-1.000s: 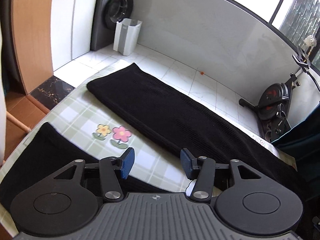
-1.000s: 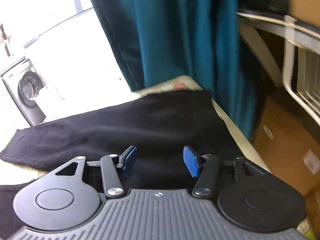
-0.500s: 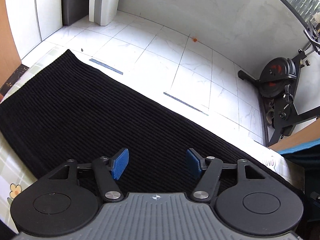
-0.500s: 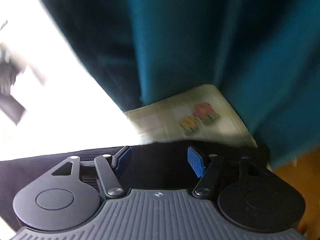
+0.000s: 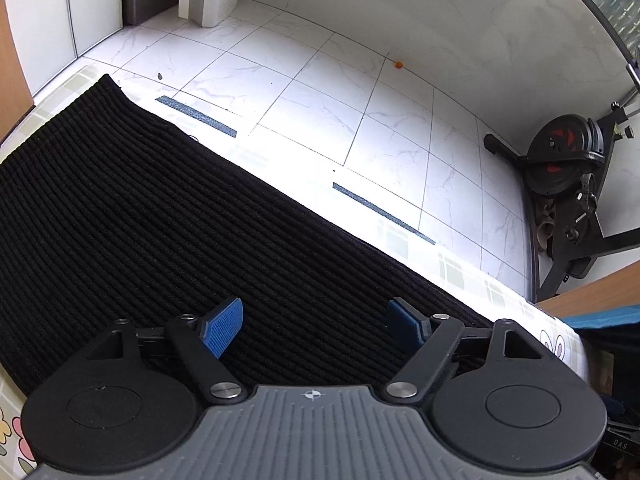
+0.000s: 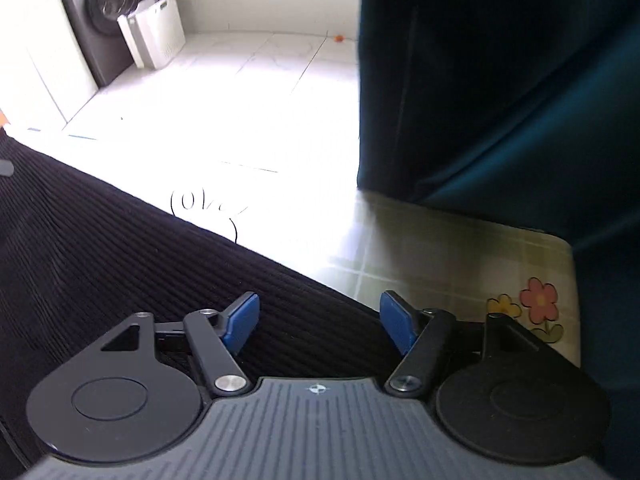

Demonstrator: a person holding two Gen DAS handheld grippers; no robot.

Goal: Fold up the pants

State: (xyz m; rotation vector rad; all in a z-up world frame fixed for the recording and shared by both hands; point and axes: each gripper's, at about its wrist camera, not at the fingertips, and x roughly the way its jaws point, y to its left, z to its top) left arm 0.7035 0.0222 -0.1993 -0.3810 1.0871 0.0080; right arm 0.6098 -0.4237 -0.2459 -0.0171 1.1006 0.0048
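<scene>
Black ribbed pants lie flat along the far edge of a table with a checked cloth. My left gripper hovers over the middle of the fabric, its jaws opening, nothing between the blue pads. In the right wrist view the same pants run in from the left and end near the table's corner. My right gripper hangs over that end of the pants, its jaws opening too, with only fabric below them and no grip.
Beyond the table edge lies a white tiled floor. An exercise bike stands at the right, a washing machine and a white bin at the back. A teal curtain hangs close by the table's right corner.
Both grippers have swung toward the far edge of the table and dropped closer to the pants. Their jaws stand wider apart than a second ago. The right view turned away from the curtain.
</scene>
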